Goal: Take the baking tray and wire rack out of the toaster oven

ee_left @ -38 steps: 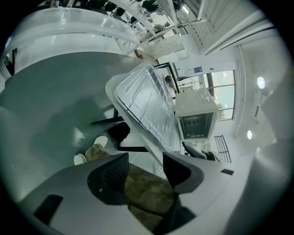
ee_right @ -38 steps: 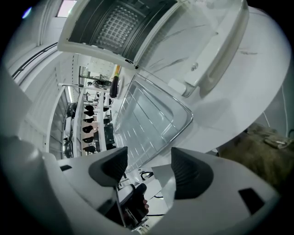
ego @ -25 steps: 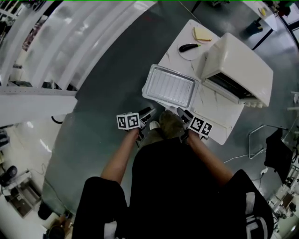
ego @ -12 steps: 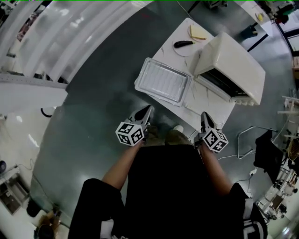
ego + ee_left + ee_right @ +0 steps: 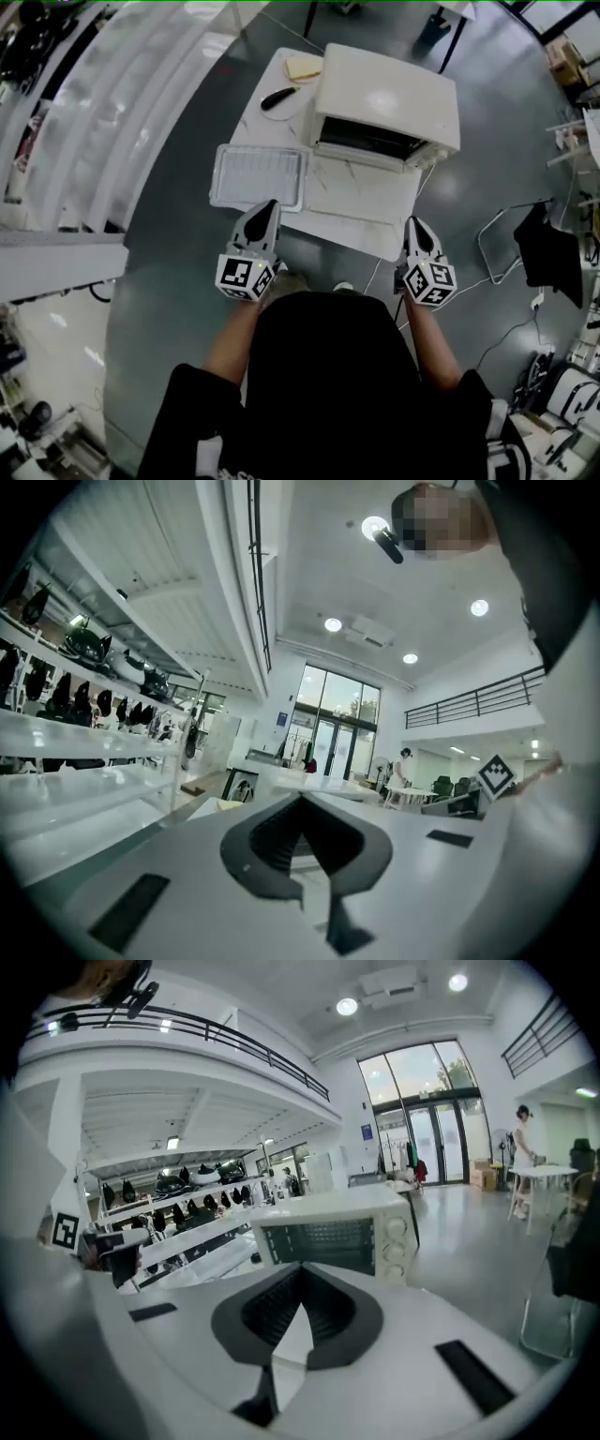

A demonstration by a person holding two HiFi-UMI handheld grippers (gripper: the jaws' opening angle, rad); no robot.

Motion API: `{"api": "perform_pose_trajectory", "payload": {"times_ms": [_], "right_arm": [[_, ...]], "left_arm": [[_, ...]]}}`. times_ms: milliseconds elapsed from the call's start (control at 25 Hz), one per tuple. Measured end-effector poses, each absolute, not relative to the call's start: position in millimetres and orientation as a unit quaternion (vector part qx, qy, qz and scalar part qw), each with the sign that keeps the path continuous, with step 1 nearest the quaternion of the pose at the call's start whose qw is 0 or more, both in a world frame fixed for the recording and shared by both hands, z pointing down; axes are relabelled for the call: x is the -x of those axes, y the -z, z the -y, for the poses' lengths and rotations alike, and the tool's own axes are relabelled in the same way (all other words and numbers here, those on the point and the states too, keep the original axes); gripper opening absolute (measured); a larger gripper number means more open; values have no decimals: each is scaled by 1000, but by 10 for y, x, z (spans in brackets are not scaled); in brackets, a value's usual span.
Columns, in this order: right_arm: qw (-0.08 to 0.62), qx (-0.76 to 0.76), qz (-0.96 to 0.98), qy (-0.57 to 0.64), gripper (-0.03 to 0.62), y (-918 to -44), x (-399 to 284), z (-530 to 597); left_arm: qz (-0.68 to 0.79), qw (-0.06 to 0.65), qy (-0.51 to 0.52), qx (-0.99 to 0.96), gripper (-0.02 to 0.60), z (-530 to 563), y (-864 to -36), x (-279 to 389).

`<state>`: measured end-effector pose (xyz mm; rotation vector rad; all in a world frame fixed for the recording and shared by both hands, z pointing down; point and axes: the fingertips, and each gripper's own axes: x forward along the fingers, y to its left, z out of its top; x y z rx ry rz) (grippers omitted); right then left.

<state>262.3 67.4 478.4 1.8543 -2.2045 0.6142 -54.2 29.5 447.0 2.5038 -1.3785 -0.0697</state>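
A cream toaster oven (image 5: pixel 384 94) stands at the back of the white table (image 5: pixel 361 220), its dark front (image 5: pixel 367 141) facing me. The silver baking tray (image 5: pixel 260 175) lies on the table's left part, past the edge; ribbed lines show in it, and I cannot tell whether the wire rack lies in it. My left gripper (image 5: pixel 269 208) hovers just in front of the tray, shut and empty. My right gripper (image 5: pixel 414 225) hangs at the table's front right corner, shut and empty. The right gripper view looks at the oven (image 5: pixel 333 1227) with its front open.
A black-handled knife (image 5: pixel 279 97) and a slice of bread (image 5: pixel 302 67) lie at the table's back left. A metal-frame chair with dark cloth (image 5: pixel 539 253) stands to the right. White shelving (image 5: pixel 103 112) runs along the left. A cable (image 5: pixel 387 272) hangs off the table front.
Both grippers have come up and apart from low in front of the tray, near my feet. Their jaws now stand shut. The tray stays on the table.
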Motion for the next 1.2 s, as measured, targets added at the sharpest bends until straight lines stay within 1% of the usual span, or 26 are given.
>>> {"api": "perform_pose_trajectory", "payload": {"times_ms": [160,240,440,520,720,920,1200], "right_arm": [[95,-652,741,-133,23,-4397,-3264,-775],[81,-662,735,-126,23,-4258,-3523,-873],[62,-670,729,-128,23,-4100,-3979,-1192],[58,-665,734,-125,23,-4072,-4061,-1326],[60,-652,747,-115,23,-4060,-4077,-1598],[75,-645,755,-94,23,-4092,-4120,-1751],[81,-632,766,-84,23,-4094,-4099,-1863]], "left_arm": [[471,109,10,-875,20,-223,-4289,29],[460,89,-9,-883,20,-253,-4230,-220],[469,75,-30,-879,20,-421,-4156,-625],[485,79,-35,-870,20,-512,-4160,-719],[506,121,-13,-854,20,-761,-4227,-863],[503,102,-19,-858,20,-1043,-4257,-1021],[510,108,-18,-853,20,-1389,-4335,-1121]]}}
